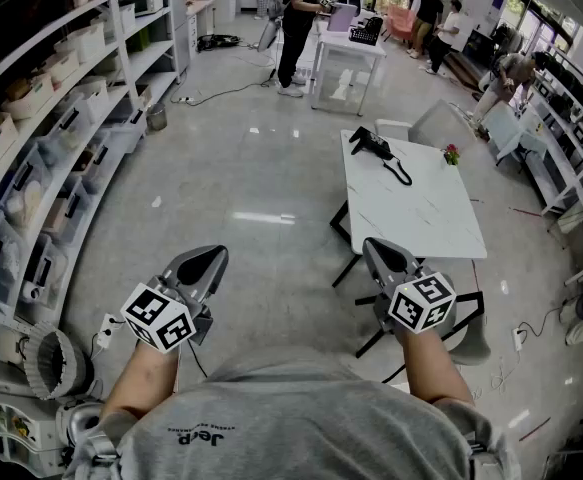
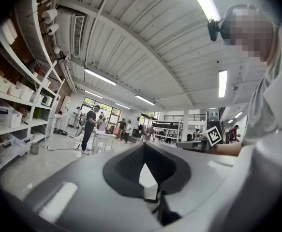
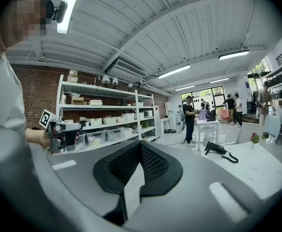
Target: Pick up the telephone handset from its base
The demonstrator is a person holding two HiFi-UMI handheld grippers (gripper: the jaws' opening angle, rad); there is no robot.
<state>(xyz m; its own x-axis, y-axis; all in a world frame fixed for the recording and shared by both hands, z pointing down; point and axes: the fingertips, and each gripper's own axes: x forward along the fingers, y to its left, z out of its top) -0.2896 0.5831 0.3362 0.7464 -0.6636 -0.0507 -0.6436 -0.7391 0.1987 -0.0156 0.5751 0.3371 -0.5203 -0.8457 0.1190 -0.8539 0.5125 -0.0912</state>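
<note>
White marble-patterned table (image 1: 421,208) stands well ahead of us in the head view. It carries one black telephone (image 1: 376,148) near its far left corner, with the cord trailing toward the middle, and one small flower pot (image 1: 452,154) at the far right edge. We count two grippers, both held close to our body and well apart from the table. The left gripper (image 1: 214,256) and the right gripper (image 1: 376,246) both look pinched together. Several people stand far off; we cannot count them surely.

From the left gripper view, the left gripper (image 2: 144,146) has its jaws meeting at the tip with nothing between them. We cannot pick out the telephone here.

From the right gripper view, the right gripper (image 3: 141,145) is likewise closed and empty. Beyond it, the telephone (image 3: 215,149) lies on the table (image 3: 257,170).

We judge the task hardly begun, still in the approach step. Next we would walk in, spread one gripper's jaws and line them across the handset.
</note>
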